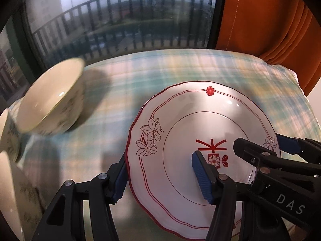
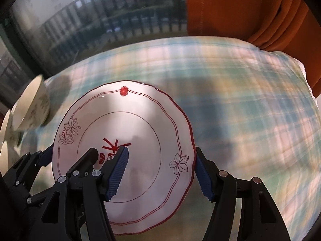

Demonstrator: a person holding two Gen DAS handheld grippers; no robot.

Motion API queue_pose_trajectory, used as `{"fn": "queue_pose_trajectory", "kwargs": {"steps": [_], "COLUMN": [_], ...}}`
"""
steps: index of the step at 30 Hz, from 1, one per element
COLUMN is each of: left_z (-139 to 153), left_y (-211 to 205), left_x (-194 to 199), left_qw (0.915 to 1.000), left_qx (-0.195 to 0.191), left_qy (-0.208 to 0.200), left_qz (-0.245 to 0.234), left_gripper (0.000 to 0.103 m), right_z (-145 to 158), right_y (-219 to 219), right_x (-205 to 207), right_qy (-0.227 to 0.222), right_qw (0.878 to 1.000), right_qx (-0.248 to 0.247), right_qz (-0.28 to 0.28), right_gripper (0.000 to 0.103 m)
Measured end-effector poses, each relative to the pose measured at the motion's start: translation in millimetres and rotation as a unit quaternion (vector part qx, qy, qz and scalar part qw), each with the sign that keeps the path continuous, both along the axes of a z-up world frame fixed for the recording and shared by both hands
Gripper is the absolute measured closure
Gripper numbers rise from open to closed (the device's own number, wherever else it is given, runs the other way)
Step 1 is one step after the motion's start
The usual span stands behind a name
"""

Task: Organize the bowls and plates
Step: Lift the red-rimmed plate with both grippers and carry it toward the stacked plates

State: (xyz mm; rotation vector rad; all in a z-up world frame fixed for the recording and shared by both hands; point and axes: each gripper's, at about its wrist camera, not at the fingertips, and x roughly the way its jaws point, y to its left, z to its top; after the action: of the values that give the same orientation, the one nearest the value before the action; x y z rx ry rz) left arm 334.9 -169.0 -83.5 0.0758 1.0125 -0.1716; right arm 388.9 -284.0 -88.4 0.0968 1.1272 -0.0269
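Glossy ceramic plate (image 1: pixel 180 120), woven plaid tablecloth (image 1: pixel 120 80), perhaps cotton

I see a white plate (image 1: pixel 180 132) with a scalloped red rim, a double red line inside it, a red flower at its twelve o'clock, outlined blossoms at nine and three, and a red emblem at centre. It faces up, lying about level over the checked cloth; whether it touches the cloth I cannot tell. From the plate, towards ten o'clock and well apart, I see a cream bowl (image 1: pixel 54 98) with a faint leaf print outside and a thin dark rim, tipped so its mouth faces me, blurred. More cream pieces (image 1: pixel 8 132) with the same print crowd the far left edge, beside it.
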Motion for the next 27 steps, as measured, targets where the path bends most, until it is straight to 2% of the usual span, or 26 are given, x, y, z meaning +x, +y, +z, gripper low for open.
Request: {"fn": "queue_pose_trajectory", "kwargs": {"steps": [10, 18, 20, 22, 25, 26, 27], "left_z": [3.0, 2.4, 2.9, 2.8, 2.0, 1.8, 1.8], "left_y": [34.0, 53.2, 57.2, 58.0, 56.2, 55.7, 55.8], "left_x": [-42.9, -66.9, -68.3, -69.1, -67.6, -66.6, -65.2], "left_qw": [0.9999, 0.9999, 1.0, 1.0, 1.0, 0.9999, 0.9999], "left_qx": [-0.002, -0.006, -0.007, -0.004, -0.004, -0.004, -0.005], "left_qy": [0.012, 0.01, 0.002, -0.002, -0.006, -0.007, -0.008], "left_qz": [0.002, 0.001, 0.006, 0.008, 0.006, 0.006, 0.008], "left_gripper": [0.041, 0.042, 0.048, 0.048, 0.048, 0.048, 0.048], "right_z": [-1.5, -2.0, -1.7, -2.0, 0.9, 1.8, 1.9], "right_y": [47.3, 62.4, 64.0, 63.0, 63.7, 63.8, 63.4], "right_x": [-44.3, -71.9, -74.3, -75.1, -76.8, -76.2, -74.7], "right_qy": [0.009, 0.006, 0.0, -0.009, -0.032, -0.037, -0.038], "right_qw": [1.0, 0.999, 0.999, 0.999, 0.998, 0.998, 0.997], "right_qx": [0.001, 0.008, 0.006, 0.006, -0.024, -0.031, -0.032], "right_qz": [0.024, 0.04, 0.046, 0.046, 0.047, 0.05, 0.055], "right_gripper": [0.036, 0.036, 0.035, 0.035, 0.036, 0.037, 0.044]}}
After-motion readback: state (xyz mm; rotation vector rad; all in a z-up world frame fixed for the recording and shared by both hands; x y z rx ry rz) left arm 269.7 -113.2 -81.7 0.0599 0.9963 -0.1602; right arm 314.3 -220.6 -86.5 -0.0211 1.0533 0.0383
